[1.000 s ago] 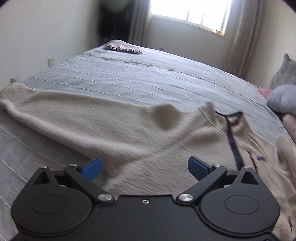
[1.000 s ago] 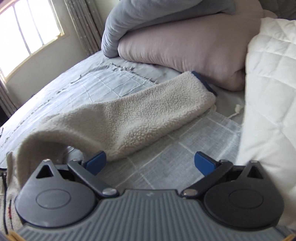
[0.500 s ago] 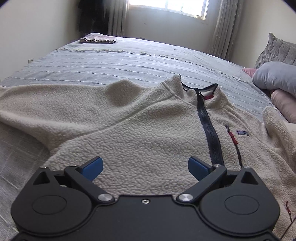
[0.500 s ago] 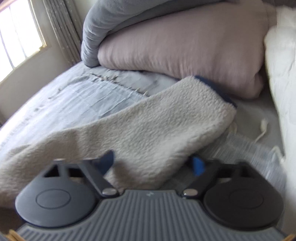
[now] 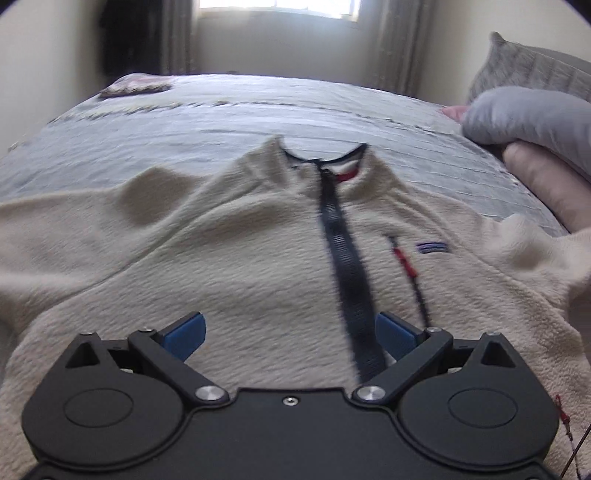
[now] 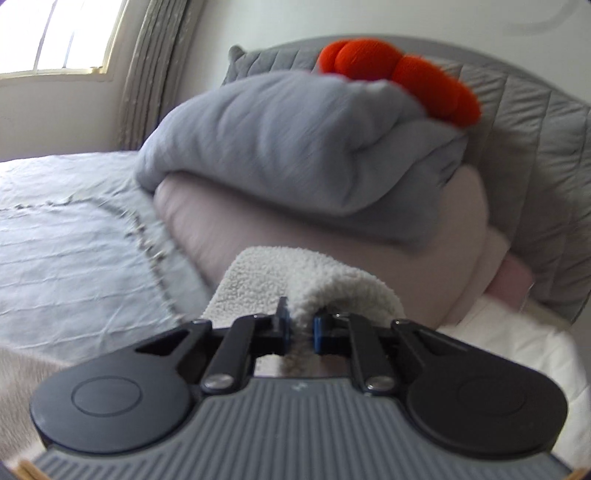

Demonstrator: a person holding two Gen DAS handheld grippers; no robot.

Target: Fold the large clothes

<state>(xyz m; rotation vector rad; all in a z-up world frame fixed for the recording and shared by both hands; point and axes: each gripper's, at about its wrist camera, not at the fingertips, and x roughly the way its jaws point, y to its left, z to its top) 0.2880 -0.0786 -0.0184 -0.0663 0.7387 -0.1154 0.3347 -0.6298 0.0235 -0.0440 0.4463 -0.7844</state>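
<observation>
— Location type?
— Home bedroom. Large bed (image 5: 258, 122) under a grey striped bedspread (image 6: 66, 258), filling most of both views.
— Supporting evidence at the head end?
— Quilted grey headboard (image 6: 535, 155); folded grey duvet (image 6: 295, 147) stacked on a pink one (image 6: 369, 251); white quilted bedding (image 6: 517, 332) alongside; red-orange plush item (image 6: 406, 70) on top of the stack.
— Further indicators?
— Bright window (image 6: 62, 33) flanked by grey curtains (image 6: 155, 74); plain light walls (image 5: 44, 74); small folded cloth (image 5: 136, 88) at the far corner of the bed. Domestic furnishing throughout.
</observation>
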